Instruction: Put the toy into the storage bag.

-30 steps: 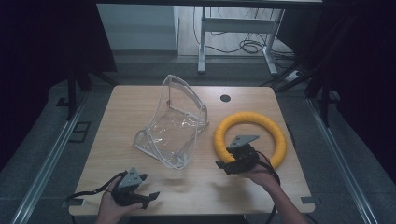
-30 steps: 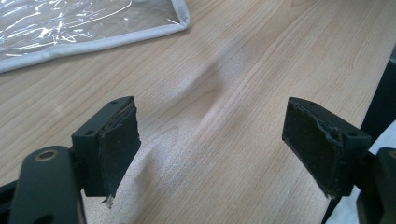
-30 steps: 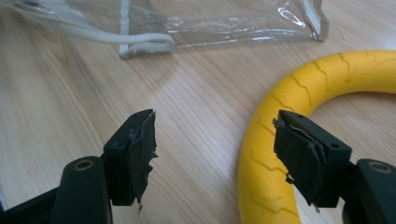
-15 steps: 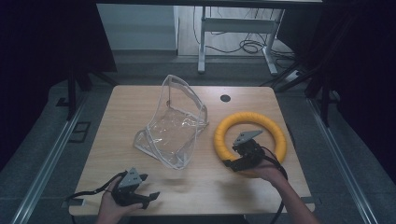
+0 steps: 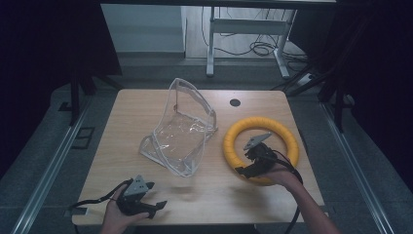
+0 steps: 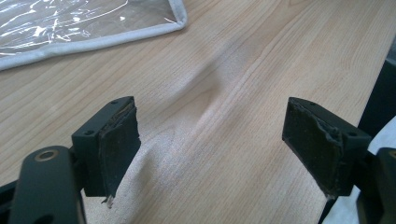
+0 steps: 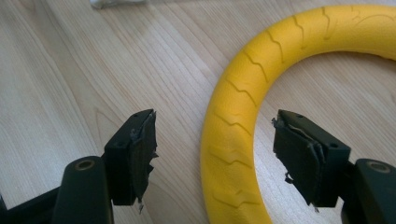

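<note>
A yellow foam ring [image 5: 258, 122] lies flat on the right half of the wooden table [image 5: 141, 107]. My right gripper [image 5: 246, 168] hovers over the ring's near-left arc. In the right gripper view the jaws [image 7: 215, 149] stand open astride the ring's band [image 7: 243, 102], and neither pad touches it. A clear plastic zip bag [image 5: 180, 129] with a pale trim stands half upright at mid-table. My left gripper [image 5: 156, 204] rests near the front-left edge, open with only bare wood between its jaws [image 6: 210, 144]. The bag's corner [image 6: 84, 23] lies beyond it.
A small black round hole [image 5: 235, 102] sits in the tabletop behind the ring. Metal rails run along both sides of the table, and a desk frame [image 5: 243, 29] with cables stands on the floor beyond the far edge.
My right gripper has shifted slightly over the ring's near side, and the forearm reaches in further. The left gripper, the bag and the ring have stayed put.
</note>
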